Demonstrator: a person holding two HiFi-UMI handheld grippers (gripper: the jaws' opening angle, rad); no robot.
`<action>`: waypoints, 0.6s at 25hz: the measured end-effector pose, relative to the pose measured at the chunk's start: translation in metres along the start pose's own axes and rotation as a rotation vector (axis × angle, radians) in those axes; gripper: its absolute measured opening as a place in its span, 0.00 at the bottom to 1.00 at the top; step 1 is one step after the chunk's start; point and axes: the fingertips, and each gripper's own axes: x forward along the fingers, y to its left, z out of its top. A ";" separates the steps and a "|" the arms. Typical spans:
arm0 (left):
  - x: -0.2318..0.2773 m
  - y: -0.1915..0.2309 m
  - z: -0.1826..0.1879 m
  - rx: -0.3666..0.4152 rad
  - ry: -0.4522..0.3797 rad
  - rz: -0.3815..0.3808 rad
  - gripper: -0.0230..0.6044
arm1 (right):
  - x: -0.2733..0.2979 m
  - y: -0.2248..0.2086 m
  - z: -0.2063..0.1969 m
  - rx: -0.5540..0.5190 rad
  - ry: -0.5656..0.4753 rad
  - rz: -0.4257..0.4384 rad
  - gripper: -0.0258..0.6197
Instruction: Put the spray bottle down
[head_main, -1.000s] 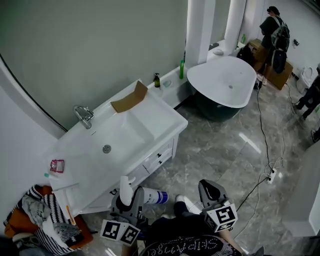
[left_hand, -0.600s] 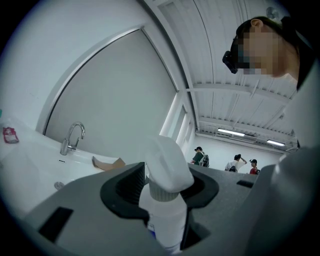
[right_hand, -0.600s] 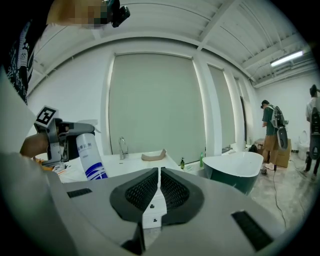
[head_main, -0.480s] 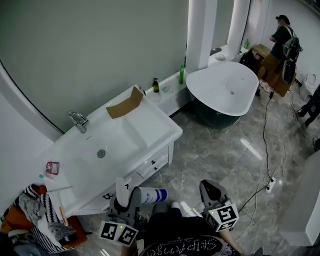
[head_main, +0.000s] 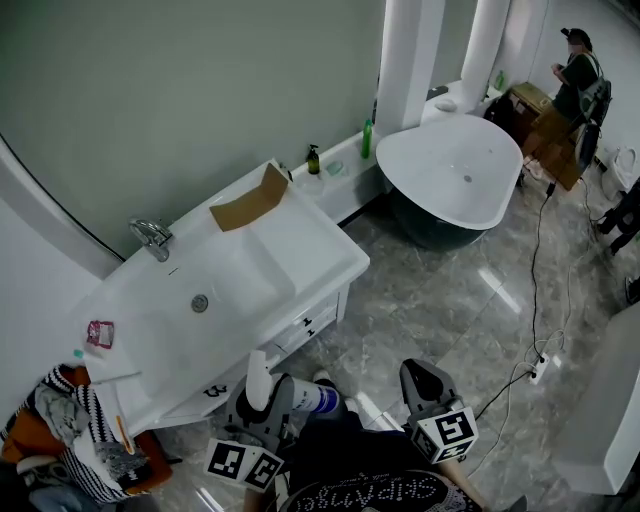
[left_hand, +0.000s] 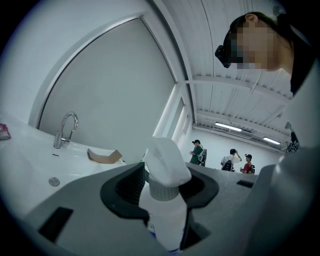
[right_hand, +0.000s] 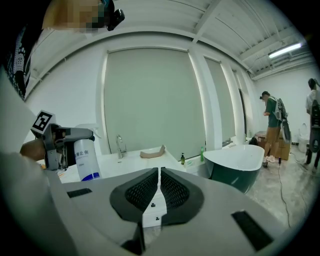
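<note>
Left gripper (head_main: 270, 392) rightward, spray bottle (head_main: 312, 397) upright

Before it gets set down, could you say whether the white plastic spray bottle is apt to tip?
The white plastic spray bottle is tall and narrow with a bulky head, so probably tippy. Its smooth wall may slide when nudged.

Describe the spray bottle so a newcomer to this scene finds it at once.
Start at the white vanity with its sink; just off its near front edge the left gripper is shut on the spray bottle. Unlike the dark bottle and the green bottle on the far ledge, it is white with a blue band.
</note>
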 end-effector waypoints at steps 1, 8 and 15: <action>0.005 0.001 0.001 -0.004 0.002 -0.010 0.33 | 0.004 -0.001 0.002 -0.002 0.000 -0.002 0.09; 0.041 0.018 0.021 -0.014 0.000 -0.058 0.33 | 0.051 0.005 0.026 0.027 -0.008 0.007 0.09; 0.070 0.044 0.048 0.007 0.006 -0.067 0.33 | 0.101 0.011 0.055 -0.030 -0.025 0.036 0.09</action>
